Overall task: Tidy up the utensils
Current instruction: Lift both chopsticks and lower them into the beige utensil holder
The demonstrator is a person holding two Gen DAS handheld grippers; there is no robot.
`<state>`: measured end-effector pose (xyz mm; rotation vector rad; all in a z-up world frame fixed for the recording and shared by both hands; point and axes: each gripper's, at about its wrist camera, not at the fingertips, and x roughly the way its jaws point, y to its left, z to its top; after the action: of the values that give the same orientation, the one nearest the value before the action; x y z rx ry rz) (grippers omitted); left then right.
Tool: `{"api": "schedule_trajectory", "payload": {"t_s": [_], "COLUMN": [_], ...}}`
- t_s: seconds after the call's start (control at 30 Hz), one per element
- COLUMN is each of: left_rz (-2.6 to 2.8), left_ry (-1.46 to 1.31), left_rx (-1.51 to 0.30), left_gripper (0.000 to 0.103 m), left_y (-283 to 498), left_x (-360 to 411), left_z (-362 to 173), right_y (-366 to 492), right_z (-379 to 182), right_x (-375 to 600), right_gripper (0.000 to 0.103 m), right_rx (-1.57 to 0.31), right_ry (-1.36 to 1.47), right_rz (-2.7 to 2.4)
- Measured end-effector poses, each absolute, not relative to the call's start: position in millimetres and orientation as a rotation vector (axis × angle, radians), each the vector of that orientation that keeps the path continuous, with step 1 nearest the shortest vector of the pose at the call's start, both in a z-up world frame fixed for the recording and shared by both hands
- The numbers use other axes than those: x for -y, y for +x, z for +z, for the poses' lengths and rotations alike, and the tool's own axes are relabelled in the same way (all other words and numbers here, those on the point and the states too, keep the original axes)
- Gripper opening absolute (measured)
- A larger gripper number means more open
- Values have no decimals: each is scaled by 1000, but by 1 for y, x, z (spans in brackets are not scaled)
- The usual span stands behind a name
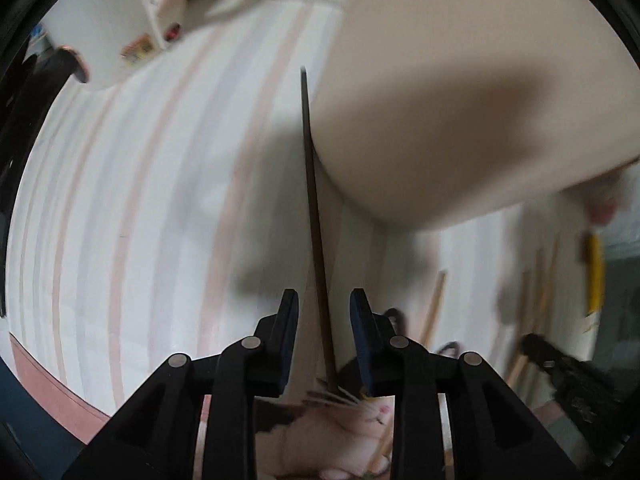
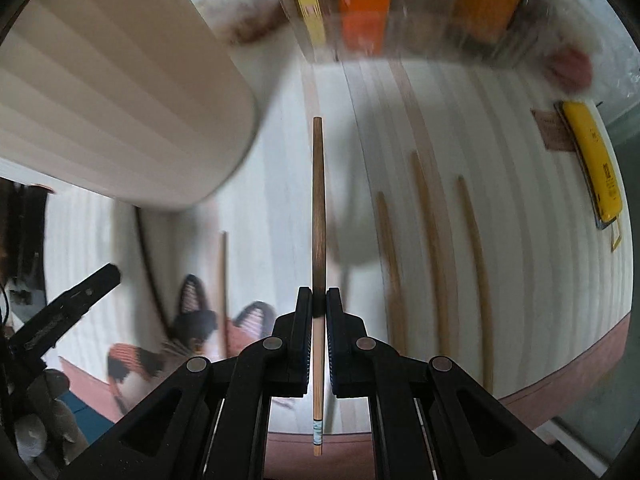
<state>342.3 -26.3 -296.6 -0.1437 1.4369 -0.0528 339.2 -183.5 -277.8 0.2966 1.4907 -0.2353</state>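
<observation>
In the left wrist view, a pale striped cloth (image 1: 132, 208) covers the surface, with a pink border along its lower left edge. The left hand-held gripper (image 1: 325, 308) points down at it. Its jaws stand apart, and a dark chopstick (image 1: 314, 216) runs between them without either pad touching it; the blur hides whether it lies on the cloth. A cream ribbed container (image 1: 460, 100) fills the upper right, its side just beside the far part of that chopstick. Further right, light wooden chopsticks (image 1: 434, 304) lie on the cloth, and a yellow object (image 1: 595, 276) sits near the right edge. Below the jaws a cat picture (image 1: 352, 432) shows on the cloth.

In the right wrist view, the same cream container (image 2: 120, 80) stands at the upper left. The tip of the other hand-held gripper (image 2: 86, 292) shows at the lower left, near the cat picture (image 2: 192, 324). In the middle, the right hand-held gripper (image 2: 319, 304) is closed on a brown chopstick (image 2: 318, 200), clamped partway along, so its darker length sticks out ahead over the cloth and its lighter end, with a pale band, runs back between the arms. To the right, three light wooden chopsticks (image 2: 432, 248) lie side by side on the striped cloth, apart from each other. A yellow object (image 2: 596, 164) rests near the right edge. Orange and yellow packages (image 2: 366, 4) stand blurred along the top.
</observation>
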Motion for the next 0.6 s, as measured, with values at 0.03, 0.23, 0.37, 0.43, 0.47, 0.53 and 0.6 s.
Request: {"api": "schedule_trajectory", "payload": {"t_s": [0.03,0.23,0.37,0.43,0.47,0.53,0.6], "left_rz": [-46,-9,-26,-21,-21,-15,-6], "left_ry": [-120,27,29,1,-27,-65,-75], "left_rx": [-1443,-1401,-1470,-1503,-1512,-1521,-1524], "left_gripper": [23,4,4,4,4,6,9], "left_y": [344,322,278,262,259,264,275], "left_x": [29,38,21,10,5,-1,-3], "left_z": [-302,-309,-311,-312,-313,-314,-316], "right_y": [339,336,325,318,313,309,308], "right_z": [-282,-295,-301,-306,-310,-317,-325], "right_x": [183,180,175,172,171,171,171], "right_gripper": [7,7,7,7,7,7,7], "right_rx": [-1502,-1541,-1576,-1605,-1626,-1652,-1694], "right_ry": [285,237,204,189,183,173,181], "right_rz": [-243,-266,-246,-231,-224,-220,-208]}}
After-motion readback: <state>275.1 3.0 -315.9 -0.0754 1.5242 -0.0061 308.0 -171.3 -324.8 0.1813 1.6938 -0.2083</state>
